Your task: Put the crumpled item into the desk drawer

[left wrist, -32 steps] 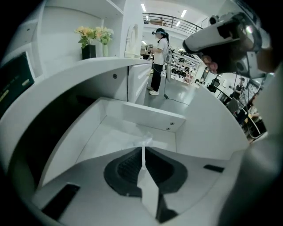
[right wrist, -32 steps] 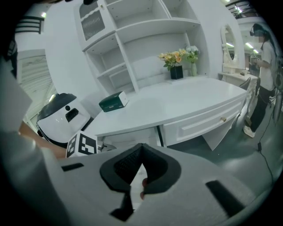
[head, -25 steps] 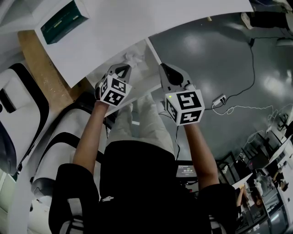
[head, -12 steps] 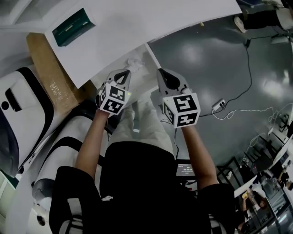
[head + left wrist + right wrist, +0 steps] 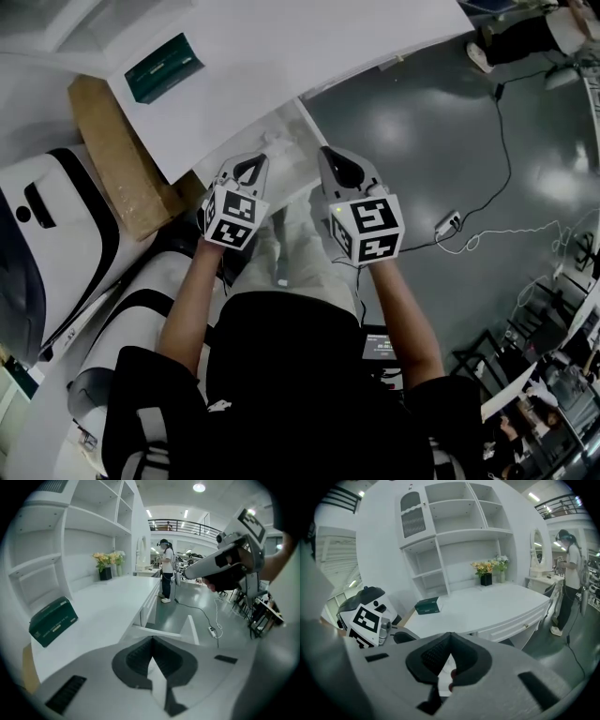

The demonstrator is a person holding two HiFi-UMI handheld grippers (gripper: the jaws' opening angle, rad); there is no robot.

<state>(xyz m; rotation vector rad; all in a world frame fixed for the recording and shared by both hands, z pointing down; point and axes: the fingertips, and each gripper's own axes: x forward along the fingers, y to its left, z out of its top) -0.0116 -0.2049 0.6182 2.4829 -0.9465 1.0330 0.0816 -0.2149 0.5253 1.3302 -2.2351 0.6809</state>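
You have raised both tools away from the drawer. Your left tool (image 5: pixel 253 164) and right tool (image 5: pixel 330 159) are each closed on nothing. The crumpled white item (image 5: pixel 278 142) seems to lie in the open white desk drawer (image 5: pixel 311 117), at twelve o'clock from your left tool, below the white counter (image 5: pixel 281 56). The drop looks done; likely only closing the drawer remains.

My left gripper (image 5: pixel 152 641): matt grey plastic shell, dark ribbed rubbery pads (image 5: pixel 136 660). Desk top (image 5: pixel 281 56): white, smooth, satin. Floor (image 5: pixel 422 122): grey, glossy, mirrors ceiling lights. Green box (image 5: pixel 164 67): matt card. Brown sheet (image 5: pixel 117 169) beside desk: dull cardboard. My trousers (image 5: pixel 305 248): pale cloth, creased.
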